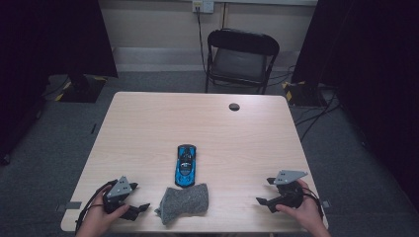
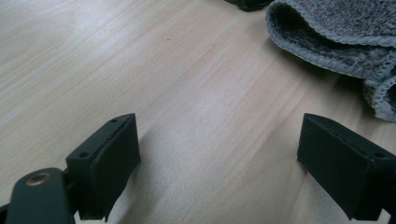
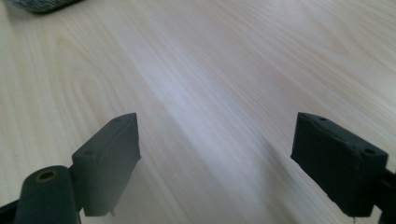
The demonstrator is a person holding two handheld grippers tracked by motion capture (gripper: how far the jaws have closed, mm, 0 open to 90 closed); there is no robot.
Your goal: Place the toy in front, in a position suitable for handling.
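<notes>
Left tool [image 1: 141, 209]: black, hard plastic, with a grey three-cornered plate on top; held in the person's left hand [image 1: 99, 219] at the near left edge of the desk. In the left gripper view its two blocky jaws stand wide apart with bare wood between them, so it is released and grips nothing.
Cloth [image 1: 184, 202]: grey, nubbly knit (terry-like, with a stitched hem that shows in the left gripper view [image 2: 336, 35]), crumpled into a soft lump near the front edge of the desk, just right of the left tool and apart from it.
Toy car [image 1: 186, 165]: glossy blue with black roof and trim, low sports-car shape, lying lengthwise just beyond the cloth; its near end is close to or touching the cloth's far edge, I cannot tell which.
Desk [image 1: 148, 128]: pale wood-grain top, smooth, rounded corners, one dark round cable hole [image 1: 234, 106] toward the far right.
Right tool [image 1: 264, 197]: same black build and grey plate, held in the right hand [image 1: 302, 212] at the near right, well apart from the cloth. Its jaws are also spread wide over bare wood, released.
</notes>
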